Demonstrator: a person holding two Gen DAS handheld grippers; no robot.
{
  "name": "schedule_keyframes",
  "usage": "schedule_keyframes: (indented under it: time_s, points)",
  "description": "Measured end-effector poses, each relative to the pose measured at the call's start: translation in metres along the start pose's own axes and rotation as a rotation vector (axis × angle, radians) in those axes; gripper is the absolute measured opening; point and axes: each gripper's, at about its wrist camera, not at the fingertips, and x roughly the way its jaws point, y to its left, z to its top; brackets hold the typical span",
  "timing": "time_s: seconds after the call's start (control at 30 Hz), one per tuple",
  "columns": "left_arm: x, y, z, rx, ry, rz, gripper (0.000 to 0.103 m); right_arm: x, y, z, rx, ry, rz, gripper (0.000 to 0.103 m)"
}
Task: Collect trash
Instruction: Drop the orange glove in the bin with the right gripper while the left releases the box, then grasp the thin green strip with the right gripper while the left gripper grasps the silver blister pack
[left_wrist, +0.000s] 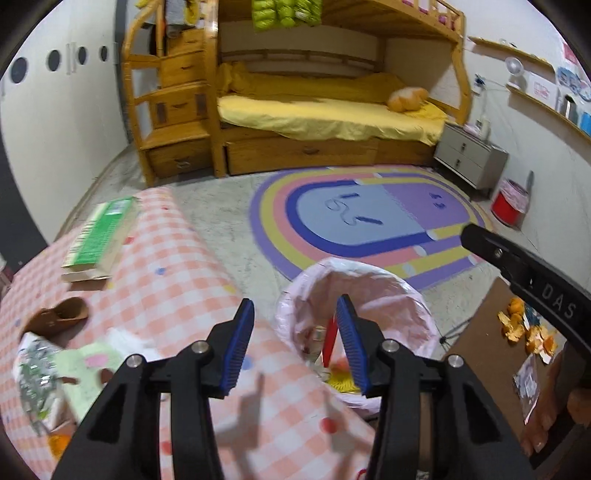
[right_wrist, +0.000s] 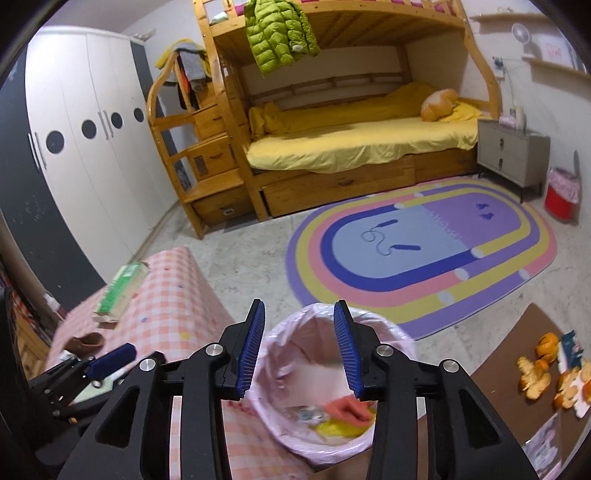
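Note:
A waste bin with a pink liner (left_wrist: 369, 266) stands on the floor between a checked table and a brown one. My left gripper (left_wrist: 295, 304) hangs open over the bin's near rim, with nothing between its blue pads. My right gripper (right_wrist: 299, 306) is open too, right above the bin (right_wrist: 384, 326), and holds nothing. Inside the bin lie a blurred white sheet (right_wrist: 317, 376), an orange-pink scrap (right_wrist: 351, 408) and yellow trash (right_wrist: 332, 430). Orange peels (right_wrist: 546, 369) lie on the brown table (right_wrist: 509, 350). Crumpled wrappers (left_wrist: 37, 373) sit on the checked table (left_wrist: 177, 280).
A green box (left_wrist: 99, 236) and a brown shoe-like thing (left_wrist: 59, 315) lie on the checked table. A striped oval rug (right_wrist: 424, 258) covers the floor before a wooden bunk bed (right_wrist: 351, 147). A red bin (right_wrist: 559, 199) stands by a grey nightstand (right_wrist: 509, 155). White wardrobes line the left wall.

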Motion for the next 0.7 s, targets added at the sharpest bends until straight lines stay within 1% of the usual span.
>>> schedule_keyframes:
  time_s: [0.07,0.13,0.2,0.23,0.27,0.37,0.43,0.47,0.53,0.57,0.6,0.63,0.7]
  points:
    - [-0.019,0.014,0.001,-0.003,-0.03,0.039,0.045,-0.002,0.007,-0.001,-0.007,0.004,0.021,0.041]
    - [-0.039,0.03,-0.002,-0.004,-0.057,0.072,0.05,-0.005,0.02,-0.003,-0.024,0.015,0.055,0.041]
    - [-0.056,0.048,-0.004,-0.013,-0.08,0.105,0.052,-0.008,0.041,-0.006,-0.058,0.032,0.103,0.041]
    - [-0.069,0.065,-0.008,-0.03,-0.096,0.132,0.053,-0.008,0.051,-0.007,-0.074,0.041,0.125,0.041]
    - [-0.077,0.075,-0.01,-0.043,-0.103,0.148,0.053,-0.009,0.068,-0.01,-0.105,0.057,0.164,0.041]
    - [-0.103,0.122,-0.023,-0.113,-0.127,0.206,0.054,-0.009,0.108,-0.014,-0.17,0.097,0.254,0.041]
    - [-0.115,0.157,-0.035,-0.168,-0.126,0.256,0.057,-0.005,0.14,-0.016,-0.226,0.134,0.307,0.041]
    - [-0.118,0.168,-0.039,-0.18,-0.122,0.271,0.058,-0.003,0.155,-0.018,-0.253,0.151,0.329,0.041]
    - [-0.122,0.197,-0.05,-0.213,-0.108,0.329,0.058,0.001,0.179,-0.019,-0.295,0.174,0.351,0.042]
    - [-0.122,0.206,-0.054,-0.222,-0.102,0.348,0.058,0.006,0.197,-0.02,-0.338,0.183,0.356,0.048]
    - [-0.122,0.216,-0.057,-0.232,-0.095,0.368,0.059,0.009,0.207,-0.021,-0.364,0.18,0.355,0.054]
    - [-0.121,0.229,-0.064,-0.246,-0.083,0.393,0.06,0.013,0.216,-0.024,-0.386,0.173,0.353,0.056]
    - [-0.12,0.243,-0.071,-0.265,-0.06,0.414,0.06,0.018,0.222,-0.03,-0.393,0.166,0.36,0.056]
